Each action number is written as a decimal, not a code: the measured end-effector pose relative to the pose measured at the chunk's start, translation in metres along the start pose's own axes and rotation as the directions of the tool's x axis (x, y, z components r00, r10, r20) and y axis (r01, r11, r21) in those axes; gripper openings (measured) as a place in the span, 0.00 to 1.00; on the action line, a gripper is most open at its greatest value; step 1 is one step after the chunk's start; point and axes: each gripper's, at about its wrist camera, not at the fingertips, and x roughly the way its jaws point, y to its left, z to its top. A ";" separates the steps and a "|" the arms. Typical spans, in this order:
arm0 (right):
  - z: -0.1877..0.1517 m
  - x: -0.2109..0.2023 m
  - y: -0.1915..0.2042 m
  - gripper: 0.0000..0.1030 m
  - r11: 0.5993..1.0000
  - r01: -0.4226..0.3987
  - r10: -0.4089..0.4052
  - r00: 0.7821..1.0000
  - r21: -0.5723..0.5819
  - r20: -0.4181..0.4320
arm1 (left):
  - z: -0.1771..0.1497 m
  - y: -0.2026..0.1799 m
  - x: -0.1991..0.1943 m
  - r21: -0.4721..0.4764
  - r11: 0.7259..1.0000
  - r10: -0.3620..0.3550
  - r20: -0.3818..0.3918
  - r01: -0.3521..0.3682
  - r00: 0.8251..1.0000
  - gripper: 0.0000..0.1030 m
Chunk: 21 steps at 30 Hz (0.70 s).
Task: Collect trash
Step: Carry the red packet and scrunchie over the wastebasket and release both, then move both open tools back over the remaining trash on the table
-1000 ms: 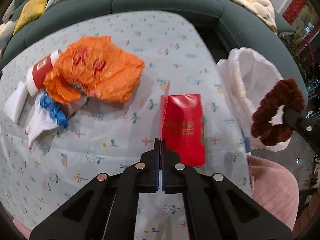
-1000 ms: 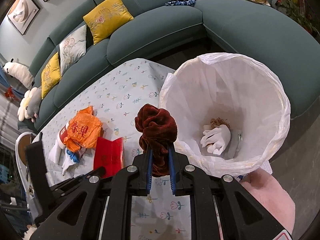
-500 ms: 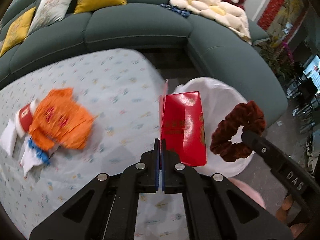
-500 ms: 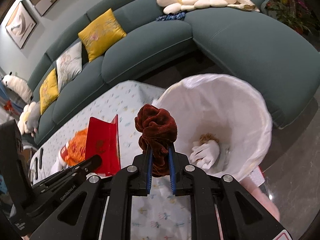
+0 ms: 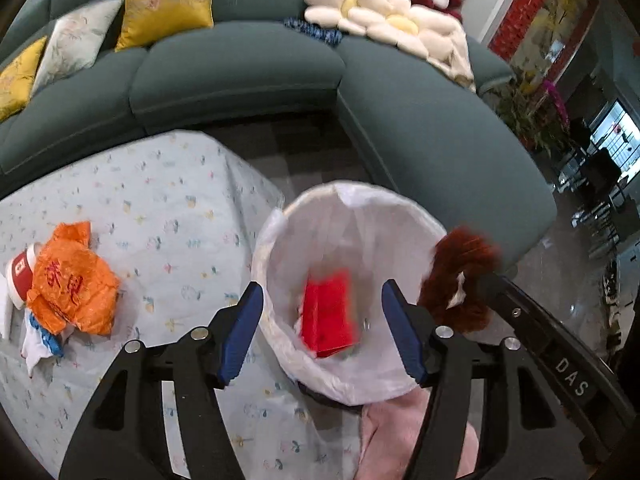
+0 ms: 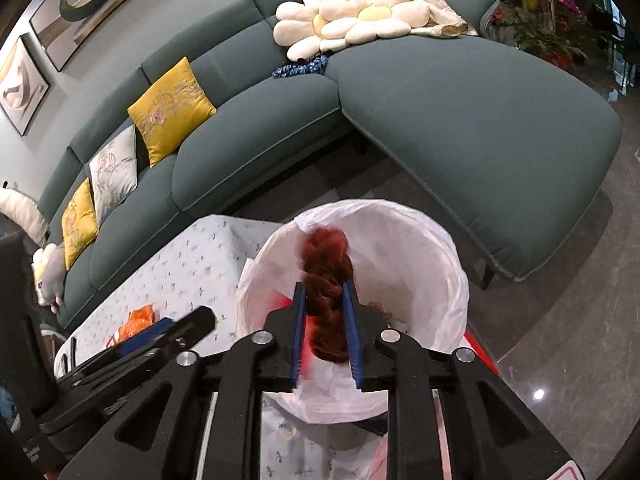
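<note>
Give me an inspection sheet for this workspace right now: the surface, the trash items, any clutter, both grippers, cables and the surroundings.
Surface: table under a pale floral cloth.
Job's things: white-lined bin beside the table; red packet, blurred, inside the bin; brown scrunchie over the bin; orange bag lies on the cloth.
Clutter: red and white cup and white and blue scraps next to the orange bag.
Grippers: left gripper over the bin, jaws opening, nothing between them; right gripper jaws opening, scrunchie between them.
Cables: nothing seen.
Surroundings: green sofa, yellow cushion, flower cushions.
</note>
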 end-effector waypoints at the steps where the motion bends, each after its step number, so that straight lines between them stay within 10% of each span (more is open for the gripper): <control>1: 0.001 -0.001 -0.001 0.30 1.000 0.004 -0.004 1.000 0.002 0.005 | 0.000 -0.001 0.000 0.006 1.000 0.003 -0.005 -0.003 1.000 0.57; 21: -0.010 -0.014 0.037 0.45 0.999 -0.011 0.012 1.000 -0.052 0.004 | -0.016 0.038 -0.031 -0.029 0.997 0.067 0.026 -0.066 0.997 0.57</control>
